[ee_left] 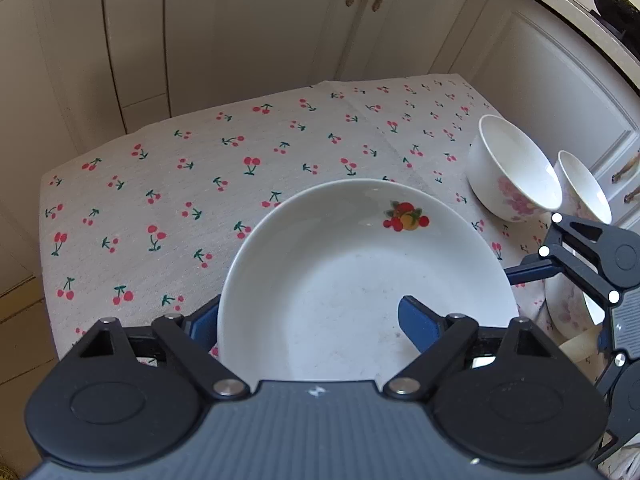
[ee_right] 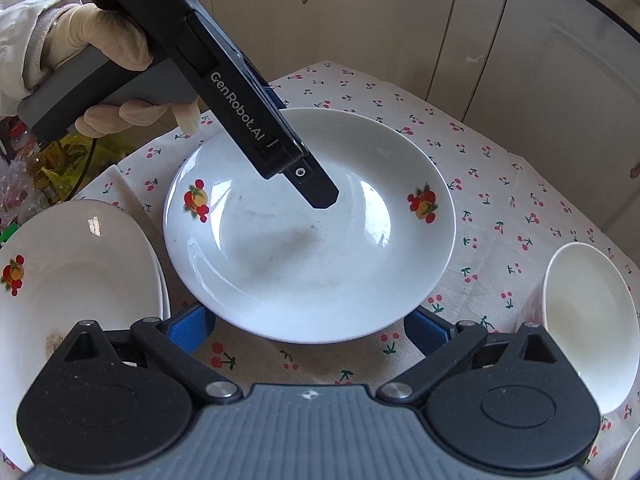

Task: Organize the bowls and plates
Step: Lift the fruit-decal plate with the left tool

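Note:
A white plate with small fruit prints lies on the cherry-print cloth. My left gripper is open over its near side. One blue finger hangs inside the plate; the other is partly hidden behind the left rim. In the right wrist view the same plate fills the middle, and a left finger points down into it. My right gripper stands open at the plate's near rim, nothing pressed between its pads. One right finger shows beside the plate's right edge.
A stack of matching plates sits left of the plate. White bowls with pink flowers stand at the right; one bowl is near my right gripper. A gloved hand holds the left gripper. Cabinets lie behind the table.

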Demonstrator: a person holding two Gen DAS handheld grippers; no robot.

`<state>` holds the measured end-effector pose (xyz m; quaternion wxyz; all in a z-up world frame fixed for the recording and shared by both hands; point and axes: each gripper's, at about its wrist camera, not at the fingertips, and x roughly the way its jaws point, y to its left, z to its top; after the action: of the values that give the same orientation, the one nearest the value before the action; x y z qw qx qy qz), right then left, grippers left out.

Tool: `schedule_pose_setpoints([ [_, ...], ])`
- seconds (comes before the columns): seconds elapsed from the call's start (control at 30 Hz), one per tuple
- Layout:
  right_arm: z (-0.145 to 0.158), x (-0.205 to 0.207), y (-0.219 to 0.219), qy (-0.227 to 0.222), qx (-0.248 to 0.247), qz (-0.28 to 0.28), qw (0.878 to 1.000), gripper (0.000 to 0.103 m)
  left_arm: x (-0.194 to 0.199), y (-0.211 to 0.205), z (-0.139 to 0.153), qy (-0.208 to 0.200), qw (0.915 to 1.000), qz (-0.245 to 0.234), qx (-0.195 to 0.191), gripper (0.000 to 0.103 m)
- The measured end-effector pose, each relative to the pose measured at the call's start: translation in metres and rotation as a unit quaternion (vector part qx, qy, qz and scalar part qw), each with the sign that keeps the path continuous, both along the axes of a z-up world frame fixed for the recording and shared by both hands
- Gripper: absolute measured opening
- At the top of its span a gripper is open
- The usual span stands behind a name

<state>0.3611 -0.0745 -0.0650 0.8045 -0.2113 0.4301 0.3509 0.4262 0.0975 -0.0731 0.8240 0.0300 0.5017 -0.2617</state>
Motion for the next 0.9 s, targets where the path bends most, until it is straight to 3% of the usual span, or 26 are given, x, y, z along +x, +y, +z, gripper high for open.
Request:
schedule_pose_setpoints([
  [0.43, -0.002, 0.005, 0.001, 0.013, 0.005, 0.000, 1.000, 0.102, 0.016, 0.003, 0.001, 0.041, 0.9984, -0.038, -0.006, 0.087],
  [0.63, -0.003, 0.007, 0.002, 0.018, 0.006, -0.005, 1.000, 0.102, 0.014, -0.002, 0.000, 0.035, 0.9984, -0.045, 0.006, 0.089],
  [0.9, -0.001, 0.002, 0.000, 0.010, 0.005, -0.013, 1.000, 0.102, 0.011, 0.001, 0.003, 0.025, 0.9985, -0.049, -0.007, 0.088],
])
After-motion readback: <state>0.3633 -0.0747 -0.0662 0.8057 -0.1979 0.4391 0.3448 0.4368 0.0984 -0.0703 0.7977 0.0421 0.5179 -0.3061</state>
